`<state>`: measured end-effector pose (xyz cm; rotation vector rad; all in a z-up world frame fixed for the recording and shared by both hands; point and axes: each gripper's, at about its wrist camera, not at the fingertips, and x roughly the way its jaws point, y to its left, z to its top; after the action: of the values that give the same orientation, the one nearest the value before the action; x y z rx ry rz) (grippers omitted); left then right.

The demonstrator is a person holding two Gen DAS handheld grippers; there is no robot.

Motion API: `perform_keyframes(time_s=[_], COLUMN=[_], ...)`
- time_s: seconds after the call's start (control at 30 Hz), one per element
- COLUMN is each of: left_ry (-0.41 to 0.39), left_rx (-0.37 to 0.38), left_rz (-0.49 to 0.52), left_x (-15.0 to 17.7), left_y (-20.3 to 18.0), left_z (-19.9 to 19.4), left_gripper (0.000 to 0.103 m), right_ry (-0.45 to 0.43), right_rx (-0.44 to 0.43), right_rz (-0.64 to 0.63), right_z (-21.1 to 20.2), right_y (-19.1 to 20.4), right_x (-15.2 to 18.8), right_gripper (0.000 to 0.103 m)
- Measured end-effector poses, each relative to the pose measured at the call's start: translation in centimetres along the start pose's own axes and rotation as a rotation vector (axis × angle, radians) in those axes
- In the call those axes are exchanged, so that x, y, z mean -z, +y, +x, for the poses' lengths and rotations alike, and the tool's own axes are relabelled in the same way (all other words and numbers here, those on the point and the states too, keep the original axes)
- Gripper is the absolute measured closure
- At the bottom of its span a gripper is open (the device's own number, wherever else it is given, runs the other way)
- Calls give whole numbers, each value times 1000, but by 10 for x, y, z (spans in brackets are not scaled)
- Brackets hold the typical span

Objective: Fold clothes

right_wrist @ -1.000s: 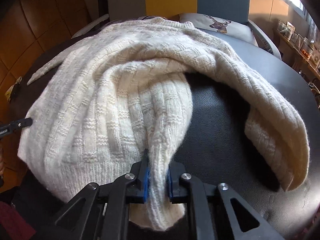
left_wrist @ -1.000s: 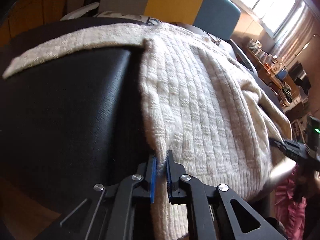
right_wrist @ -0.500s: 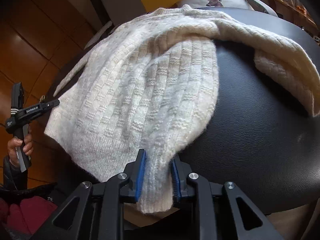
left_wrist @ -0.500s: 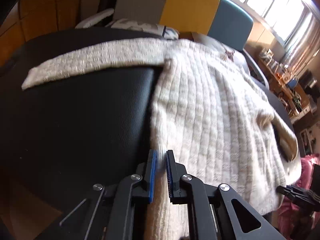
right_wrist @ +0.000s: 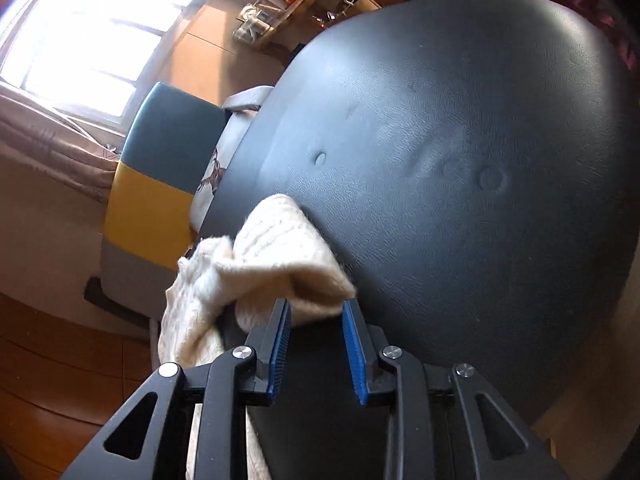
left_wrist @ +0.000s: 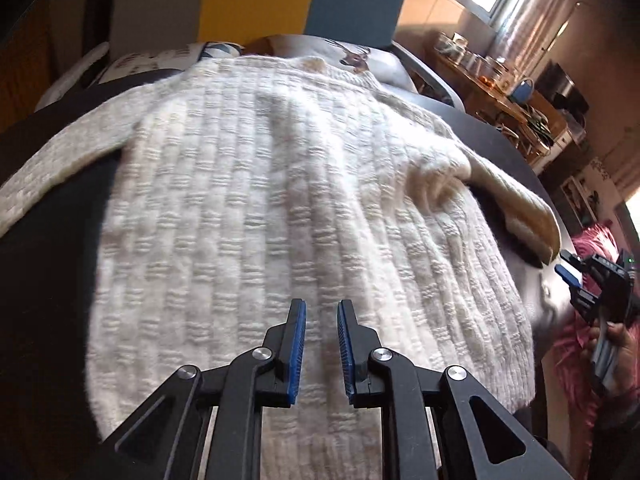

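Observation:
A cream knitted sweater (left_wrist: 280, 200) lies spread, front up, on a round black leather table (left_wrist: 48, 280). Its left sleeve (left_wrist: 60, 160) stretches out to the left. The right sleeve (left_wrist: 520, 208) runs down toward the table's right edge. My left gripper (left_wrist: 322, 308) hovers over the lower middle of the body, narrowly open, with no cloth between its blue pads. My right gripper (right_wrist: 316, 312) is open, and the right sleeve's cuff (right_wrist: 288, 256) lies at the mouth of its jaws. In the left wrist view the right gripper (left_wrist: 570, 284) shows at the table's right edge.
A grey, yellow and teal chair back (left_wrist: 256, 0) and a deer-print cushion (left_wrist: 352, 56) stand behind the table. A shelf of jars (left_wrist: 480, 68) lines the right wall. A hand (left_wrist: 616, 344) holds the right gripper near a pink cloth (left_wrist: 592, 240). Bare table (right_wrist: 460, 160) stretches right of the cuff.
Both grippers let go of the sweater's hem. The left moved right, over the middle of the body. The right swung away to the right sleeve's cuff and opened wide.

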<state>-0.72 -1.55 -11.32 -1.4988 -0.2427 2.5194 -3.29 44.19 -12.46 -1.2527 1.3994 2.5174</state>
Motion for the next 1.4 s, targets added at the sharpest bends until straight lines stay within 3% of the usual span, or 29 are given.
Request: perform_keyframes(time_s=[0.23, 0.4, 0.6, 0.67, 0.7, 0.8, 0.87, 0.93, 0.97, 1.0, 1.07, 1.2, 1.4], left_ry=[47, 65, 57, 53, 52, 49, 46, 43, 41, 40, 41, 44, 52], left_rx=[6, 54, 91, 97, 102, 121, 123, 126, 127, 128, 122, 112, 97], left_rz=[81, 22, -5, 0, -1, -11, -17, -23, -26, -29, -26, -19, -27], left_x=[5, 6, 7, 8, 9, 10, 10, 10, 11, 11, 11, 12, 10], left_y=[-23, -11, -5, -5, -4, -1, -1, -1, -1, -1, -2, -4, -4], left_z=[18, 26, 27, 27, 26, 25, 25, 25, 25, 25, 25, 25, 26], left_gripper=[86, 84, 83, 83, 83, 83, 83, 83, 83, 83, 83, 82, 82], right_ry=[-25, 87, 188, 227, 239, 151, 24, 19, 17, 19, 114, 235, 251], right_rx=[167, 275, 655, 786, 850, 1012, 1104, 923, 834, 741, 496, 374, 317], right_rz=[-489, -709, -1280, -1423, -1479, -1575, -1540, -1333, -1229, -1131, -1045, -1033, -989], right_z=[28, 69, 91, 87, 81, 37, 5, -25, -39, -52, -50, -3, 40], right_y=[71, 93, 110, 103, 100, 98, 104, 111, 114, 116, 110, 90, 75], right_x=[21, 22, 53, 52, 48, 16, -14, -33, -43, -51, -37, -5, -11], right_gripper=[75, 75, 91, 103, 103, 103, 101, 90, 77, 74, 73, 73, 73])
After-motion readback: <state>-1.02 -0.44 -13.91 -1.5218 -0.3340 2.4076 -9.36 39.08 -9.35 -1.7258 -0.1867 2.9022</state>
